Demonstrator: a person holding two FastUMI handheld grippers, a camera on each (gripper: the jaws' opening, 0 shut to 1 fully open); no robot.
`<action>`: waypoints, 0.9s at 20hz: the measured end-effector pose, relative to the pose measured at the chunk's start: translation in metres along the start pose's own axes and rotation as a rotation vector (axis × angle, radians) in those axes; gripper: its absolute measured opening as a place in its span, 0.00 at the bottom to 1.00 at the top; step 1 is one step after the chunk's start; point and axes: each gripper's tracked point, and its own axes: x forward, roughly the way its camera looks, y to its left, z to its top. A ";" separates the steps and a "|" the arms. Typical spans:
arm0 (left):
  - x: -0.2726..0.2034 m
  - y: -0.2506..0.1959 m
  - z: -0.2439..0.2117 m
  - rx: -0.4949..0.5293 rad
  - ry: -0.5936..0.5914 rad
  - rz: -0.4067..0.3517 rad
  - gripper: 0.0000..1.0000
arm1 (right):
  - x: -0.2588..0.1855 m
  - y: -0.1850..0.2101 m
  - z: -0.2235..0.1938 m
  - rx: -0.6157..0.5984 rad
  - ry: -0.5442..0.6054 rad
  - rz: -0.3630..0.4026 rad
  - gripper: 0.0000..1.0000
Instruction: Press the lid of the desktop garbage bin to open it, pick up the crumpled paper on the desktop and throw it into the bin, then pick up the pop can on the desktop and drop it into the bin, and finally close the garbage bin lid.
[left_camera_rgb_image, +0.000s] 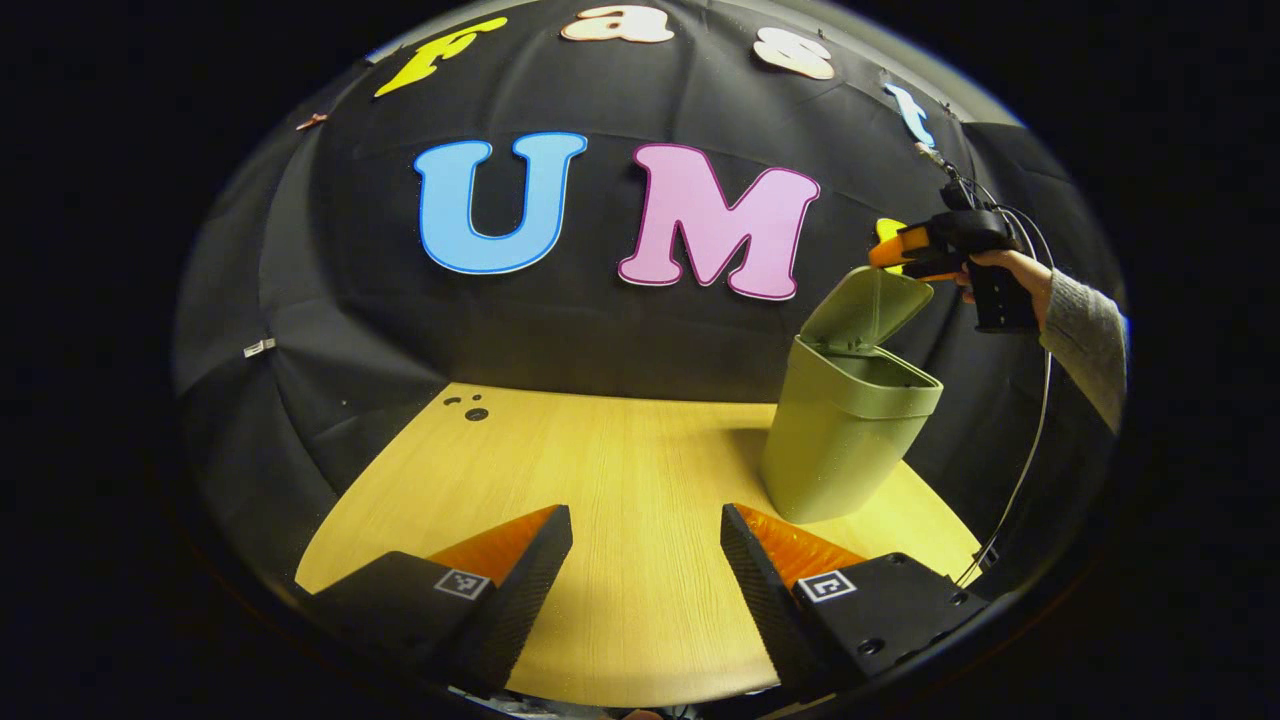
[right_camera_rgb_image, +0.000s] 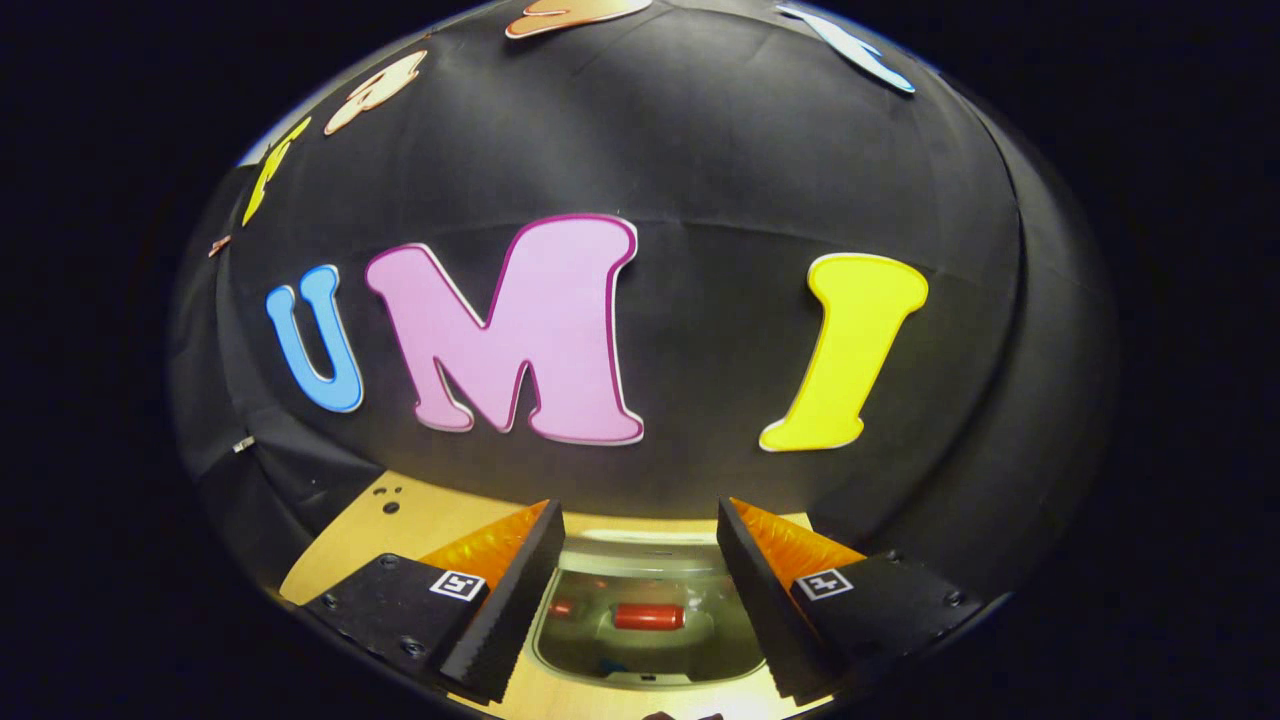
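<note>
Tools both spread, nothing held; bin open with can inside.
Right tool hangs over the open green garbage bin, fingers apart; pop can lies at the bin bottom. Lid tilted up, right tool's tips at its top edge. Left tool fingers apart low over the wooden table.

my left gripper sits low with its jaws spread wide and nothing between them. my right gripper is held high and well off to the right, gripped by a hand with a knit sleeve behind it. in its own view the right gripper points downward, fingers parted.
</note>
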 end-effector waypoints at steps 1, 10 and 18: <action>0.000 -0.001 0.000 0.002 0.001 -0.004 0.96 | -0.002 0.000 -0.010 -0.009 0.030 0.001 0.96; 0.000 -0.005 -0.002 0.011 0.000 -0.021 0.96 | -0.001 -0.004 -0.102 0.007 0.269 0.021 0.97; -0.001 -0.003 -0.003 0.003 0.003 -0.011 0.95 | 0.001 -0.003 -0.134 -0.012 0.293 0.026 0.98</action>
